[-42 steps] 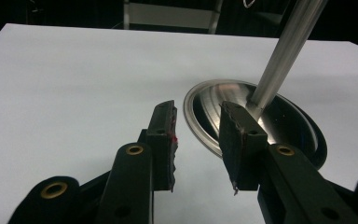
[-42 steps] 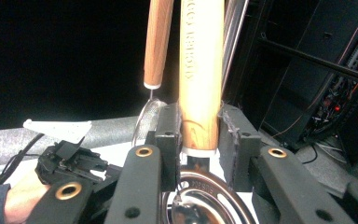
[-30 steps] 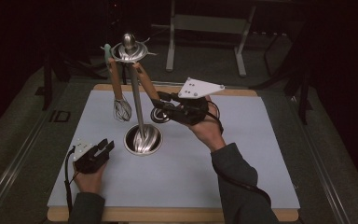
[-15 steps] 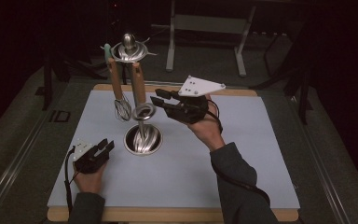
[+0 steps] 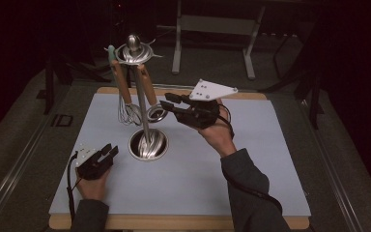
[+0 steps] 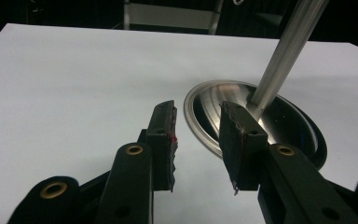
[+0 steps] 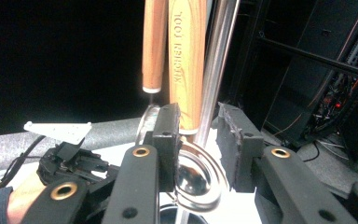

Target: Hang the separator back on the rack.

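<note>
Reaching for the hanging strainer without tipping the rack

We are holding the right gripper [image 5: 166,103] at the small round strainer [image 5: 155,114], which is hanging by its wooden handle [image 7: 186,60] from the top ring of the utensil stand [image 5: 140,92]. In the right gripper view its jaws are standing apart on either side of the handle's lower end and the metal ring below it, pressing on nothing yet. The left gripper [image 5: 110,152] is resting on the white mat [image 5: 251,159] just beside the stand's round base [image 6: 205,112], jaws apart and empty.

We are judging the main risk to be a sideways pull: the stand looks tall and narrow, so tugging the strainer outward instead of lifting it off its hook could be rocking or toppling the whole rack. The whisk [image 5: 128,113] is hanging close alongside, and we could be snagging it or clamping the pole instead.
</note>
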The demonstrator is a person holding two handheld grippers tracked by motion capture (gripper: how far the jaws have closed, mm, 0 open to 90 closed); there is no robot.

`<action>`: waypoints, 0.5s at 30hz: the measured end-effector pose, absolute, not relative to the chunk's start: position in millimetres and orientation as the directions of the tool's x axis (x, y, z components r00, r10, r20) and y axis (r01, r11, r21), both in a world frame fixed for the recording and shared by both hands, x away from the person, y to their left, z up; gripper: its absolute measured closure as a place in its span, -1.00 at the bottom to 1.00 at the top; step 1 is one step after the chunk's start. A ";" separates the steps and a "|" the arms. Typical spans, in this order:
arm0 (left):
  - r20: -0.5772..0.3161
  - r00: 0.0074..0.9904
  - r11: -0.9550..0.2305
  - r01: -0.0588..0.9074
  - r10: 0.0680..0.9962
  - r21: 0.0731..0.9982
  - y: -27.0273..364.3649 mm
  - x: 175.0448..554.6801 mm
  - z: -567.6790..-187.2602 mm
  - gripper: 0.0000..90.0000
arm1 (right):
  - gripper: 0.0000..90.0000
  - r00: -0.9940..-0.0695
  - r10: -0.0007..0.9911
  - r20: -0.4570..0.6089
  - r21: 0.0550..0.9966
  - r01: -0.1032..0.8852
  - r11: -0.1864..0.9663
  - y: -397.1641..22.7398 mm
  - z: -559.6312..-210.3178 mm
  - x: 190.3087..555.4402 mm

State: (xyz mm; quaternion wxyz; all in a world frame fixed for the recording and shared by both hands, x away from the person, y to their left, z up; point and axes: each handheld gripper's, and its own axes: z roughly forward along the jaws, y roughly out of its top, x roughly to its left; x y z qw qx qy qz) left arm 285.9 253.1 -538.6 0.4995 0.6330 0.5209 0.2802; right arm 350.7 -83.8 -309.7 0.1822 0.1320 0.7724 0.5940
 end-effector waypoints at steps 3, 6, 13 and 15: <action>-0.167 0.300 0.043 0.379 0.939 0.924 252.9 285.9 -538.7 0.49 | 0.54 -0.899 0.421 -0.123 0.965 -0.009 0.262 -86.2 -309.6 350.7; -0.165 0.301 0.041 0.379 0.939 0.924 253.0 286.0 -538.8 0.49 | 0.54 -0.899 0.420 -0.123 0.964 -0.008 0.265 -87.6 -310.2 350.6; -0.166 0.302 0.042 0.379 0.939 0.924 252.8 286.1 -538.8 0.49 | 0.55 -0.902 0.418 -0.110 0.963 0.007 0.268 -90.2 -314.7 352.3; -0.166 0.302 0.042 0.380 0.939 0.924 252.9 286.1 -538.9 0.49 | 0.56 -0.902 0.419 -0.106 0.963 0.012 0.270 -91.2 -316.3 353.1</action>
